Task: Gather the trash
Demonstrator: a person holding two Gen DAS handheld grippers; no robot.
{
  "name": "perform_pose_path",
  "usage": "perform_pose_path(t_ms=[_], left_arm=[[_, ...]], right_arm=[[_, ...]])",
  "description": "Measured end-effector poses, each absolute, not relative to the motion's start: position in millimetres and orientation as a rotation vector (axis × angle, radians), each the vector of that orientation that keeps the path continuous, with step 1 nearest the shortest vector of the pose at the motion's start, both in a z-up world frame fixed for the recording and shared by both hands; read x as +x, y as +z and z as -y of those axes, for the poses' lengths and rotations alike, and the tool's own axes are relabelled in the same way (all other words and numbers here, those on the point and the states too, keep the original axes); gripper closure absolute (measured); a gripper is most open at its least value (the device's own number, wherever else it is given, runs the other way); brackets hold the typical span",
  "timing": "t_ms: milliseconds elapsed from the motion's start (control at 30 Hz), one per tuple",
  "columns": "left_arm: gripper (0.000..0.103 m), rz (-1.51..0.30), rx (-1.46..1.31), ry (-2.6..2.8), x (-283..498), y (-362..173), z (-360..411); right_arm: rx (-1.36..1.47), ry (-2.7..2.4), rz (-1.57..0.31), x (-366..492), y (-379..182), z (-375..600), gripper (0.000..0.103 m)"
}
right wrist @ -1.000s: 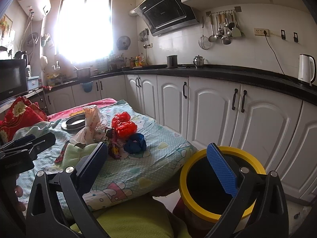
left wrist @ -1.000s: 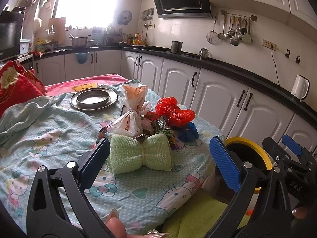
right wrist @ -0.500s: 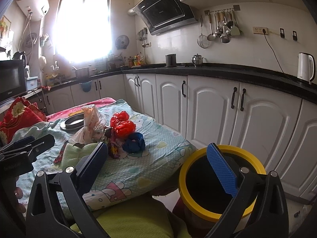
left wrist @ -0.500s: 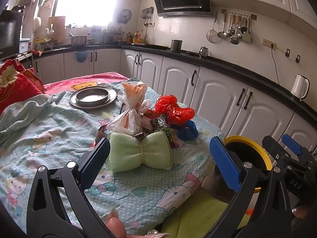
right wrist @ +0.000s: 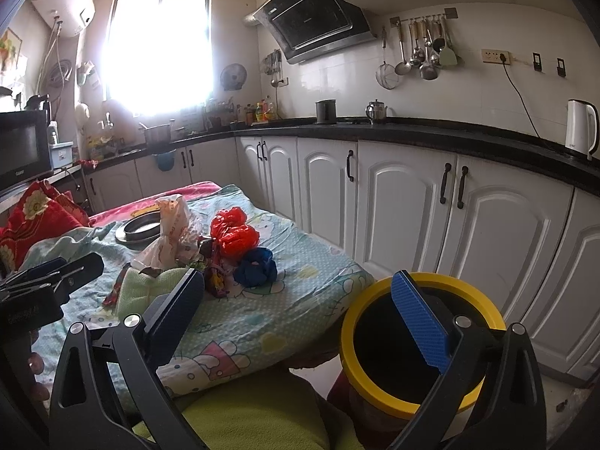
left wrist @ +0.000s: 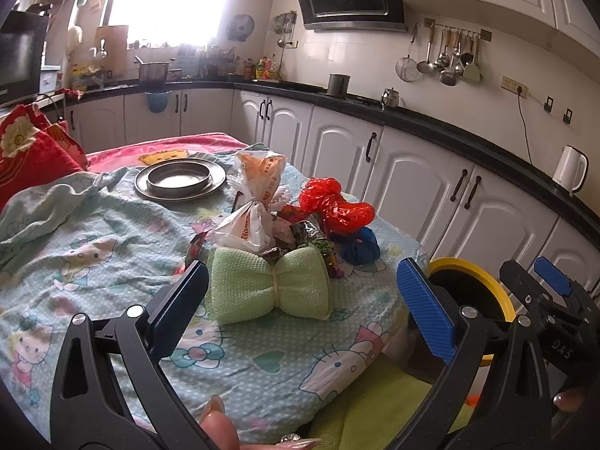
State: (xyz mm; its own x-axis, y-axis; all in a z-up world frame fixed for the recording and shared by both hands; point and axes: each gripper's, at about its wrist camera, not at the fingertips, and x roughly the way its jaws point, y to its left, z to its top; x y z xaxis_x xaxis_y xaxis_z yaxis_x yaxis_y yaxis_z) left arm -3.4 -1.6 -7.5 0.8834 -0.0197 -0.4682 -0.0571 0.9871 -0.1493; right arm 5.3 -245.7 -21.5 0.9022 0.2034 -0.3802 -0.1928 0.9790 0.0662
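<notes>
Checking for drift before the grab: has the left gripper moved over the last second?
Yes, slightly: the left gripper has eased forward and down, since the folded green waffle cloth sits a touch higher between its open jaws.

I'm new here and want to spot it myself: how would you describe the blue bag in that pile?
Start at the table's cartoon-cat cloth, then find the trash heap near its right edge. The blue bag is the low crumpled ball just below the red bag, nearest the yellow-rimmed bin; nothing else there is dark blue.

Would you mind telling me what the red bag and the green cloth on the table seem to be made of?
The red bag looks like thin, glossy plastic film: it is crinkled and shines in the light. The green cloth looks like soft matte textile, probably microfibre, with a waffle-like weave.
</notes>
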Motion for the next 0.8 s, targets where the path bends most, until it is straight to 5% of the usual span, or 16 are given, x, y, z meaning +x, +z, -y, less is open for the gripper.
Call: perform_pose_path(t_ms=[800], left_arm=[[0.011,-0.499,-0.278,0.151,4.0,-8.4,-70.2]], right_arm=[[-0.075,0.464,-0.495,27.5,-22.6,182.3,0.006]])
